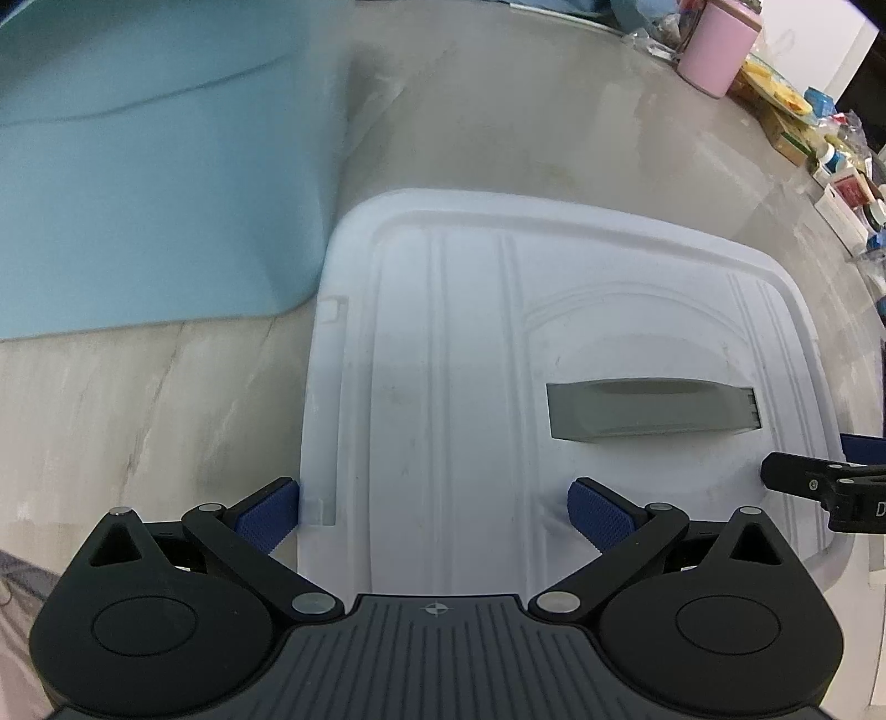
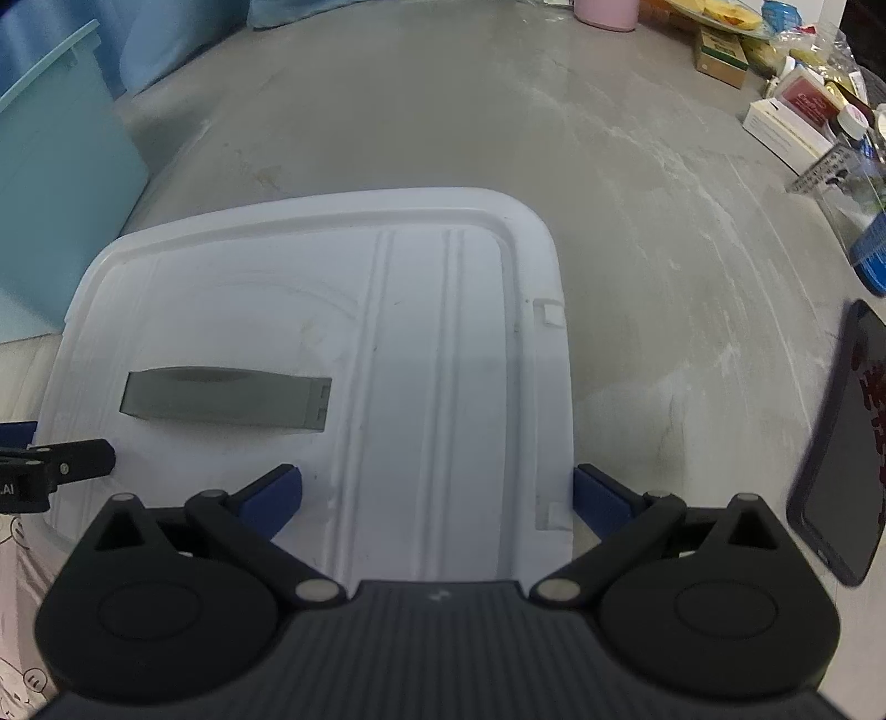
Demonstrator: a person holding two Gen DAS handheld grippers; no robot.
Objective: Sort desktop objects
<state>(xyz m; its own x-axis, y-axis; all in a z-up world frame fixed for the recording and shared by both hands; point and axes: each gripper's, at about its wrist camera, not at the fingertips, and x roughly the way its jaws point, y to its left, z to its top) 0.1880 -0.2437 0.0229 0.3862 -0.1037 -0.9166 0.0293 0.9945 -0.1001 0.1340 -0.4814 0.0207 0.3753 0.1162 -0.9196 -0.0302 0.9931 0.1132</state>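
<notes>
White lid (image 1: 443, 343), grey handle (image 1: 650, 409); light-blue bin (image 1: 138, 183); pink canister (image 1: 714, 47); grey-marbled tabletop (image 2: 637, 232).

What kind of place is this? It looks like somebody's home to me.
Probably a home: a marble-look tabletop holds a white storage-box lid, a light blue bin beside it, and household clutter along the far edge, such as a pink canister, small boxes and jars.

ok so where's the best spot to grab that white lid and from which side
Probably by its two short ends, one tongs on each. The white lid lies flat, and the left tongs and right tongs already straddle opposite edges, open, coming in level from the near side. The grey handle in the middle lies folded flat in its recess, so it looks harder to pinch.
</notes>
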